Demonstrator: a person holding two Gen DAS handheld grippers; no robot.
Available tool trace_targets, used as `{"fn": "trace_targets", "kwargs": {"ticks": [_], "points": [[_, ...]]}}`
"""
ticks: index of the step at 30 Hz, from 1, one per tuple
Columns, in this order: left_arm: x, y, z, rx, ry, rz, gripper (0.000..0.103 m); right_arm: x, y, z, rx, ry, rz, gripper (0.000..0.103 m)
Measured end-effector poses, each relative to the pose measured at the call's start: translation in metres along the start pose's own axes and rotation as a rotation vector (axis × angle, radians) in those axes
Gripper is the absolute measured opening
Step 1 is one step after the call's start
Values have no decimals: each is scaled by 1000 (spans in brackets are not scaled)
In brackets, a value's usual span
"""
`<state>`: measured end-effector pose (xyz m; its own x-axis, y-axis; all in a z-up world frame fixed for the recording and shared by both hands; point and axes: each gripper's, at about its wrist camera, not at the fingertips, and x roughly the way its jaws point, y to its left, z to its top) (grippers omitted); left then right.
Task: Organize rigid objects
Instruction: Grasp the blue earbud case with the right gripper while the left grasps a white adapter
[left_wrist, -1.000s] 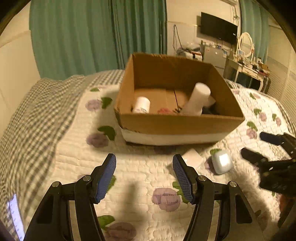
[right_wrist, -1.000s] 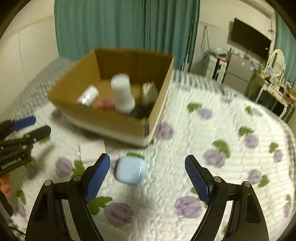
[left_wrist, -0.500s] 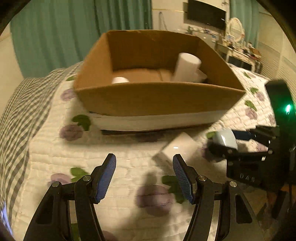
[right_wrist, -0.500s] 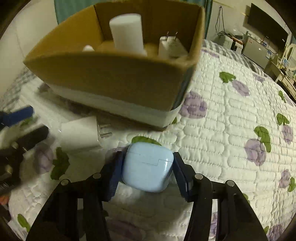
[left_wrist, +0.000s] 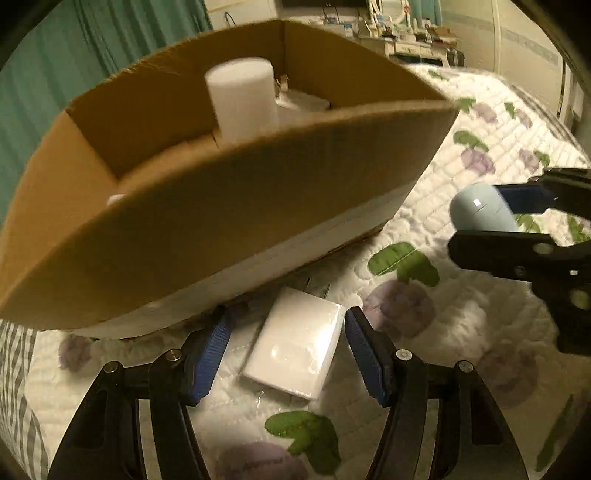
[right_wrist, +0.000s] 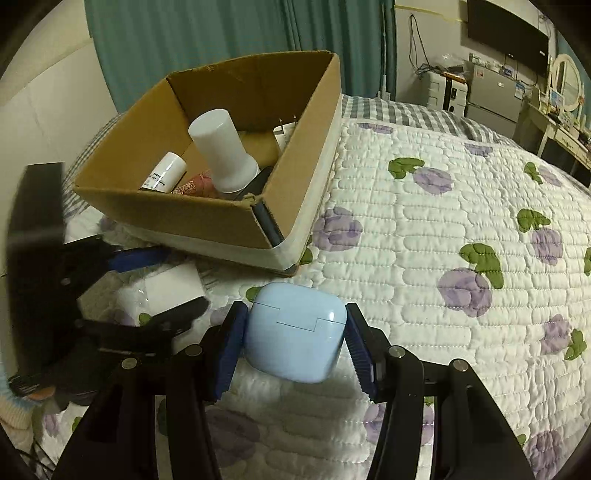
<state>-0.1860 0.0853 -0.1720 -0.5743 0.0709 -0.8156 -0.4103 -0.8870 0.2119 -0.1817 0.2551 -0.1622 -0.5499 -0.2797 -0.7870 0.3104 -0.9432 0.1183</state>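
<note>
A white plug charger (left_wrist: 297, 347) lies on the quilt just in front of the cardboard box (left_wrist: 229, 206). My left gripper (left_wrist: 286, 349) is open, its blue pads either side of the charger, apart from it. My right gripper (right_wrist: 293, 334) is shut on a light blue earbud case (right_wrist: 295, 334) and holds it above the quilt beside the box's near corner; the case also shows in the left wrist view (left_wrist: 480, 210). The charger (right_wrist: 173, 288) and left gripper (right_wrist: 147, 284) show at left in the right wrist view.
The box (right_wrist: 310, 177) holds a tall white cylinder bottle (right_wrist: 221, 147), a small white bottle (right_wrist: 164, 177), a pink item and another white charger (right_wrist: 284, 133). The flowered quilt (right_wrist: 443, 221) spreads to the right. Curtains and furniture stand behind.
My right gripper closed on the earbud case and lifted it off the quilt. My left gripper moved forward and down until its pads straddle the white charger.
</note>
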Motion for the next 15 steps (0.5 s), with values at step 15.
{"fn": "trace_targets", "kwargs": {"ticks": [15], "points": [[-57,6,-4,-153,-64,43,41,-31,6,-2,-9,-48,-33,53]]}}
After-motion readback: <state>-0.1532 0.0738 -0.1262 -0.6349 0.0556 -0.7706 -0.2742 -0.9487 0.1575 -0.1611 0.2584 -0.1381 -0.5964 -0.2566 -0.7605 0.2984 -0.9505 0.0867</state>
